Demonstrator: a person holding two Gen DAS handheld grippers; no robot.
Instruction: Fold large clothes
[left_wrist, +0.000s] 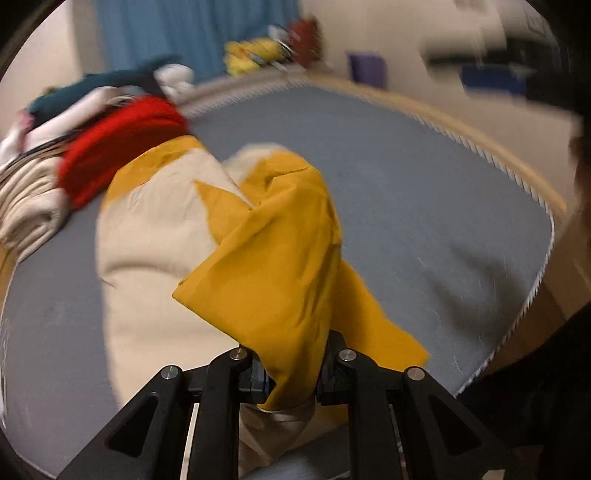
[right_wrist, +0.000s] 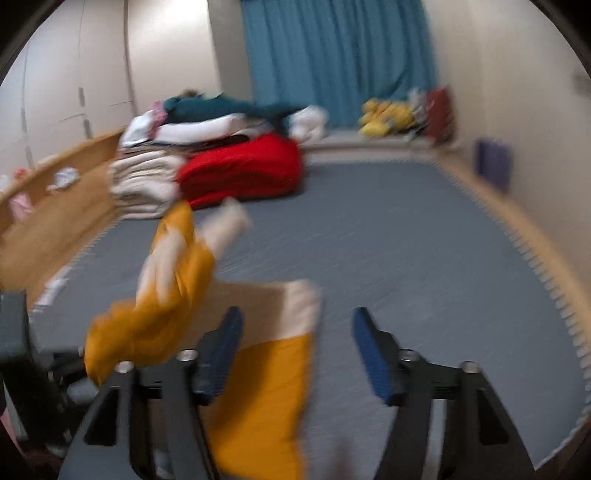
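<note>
Yellow-cream garment (left_wrist: 258, 251) in left tongs (left_wrist: 291, 373)

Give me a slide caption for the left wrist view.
Left gripper clamped on a mustard-and-cream garment lifted over the grey mattress, beside a pile of clothes.
</note>
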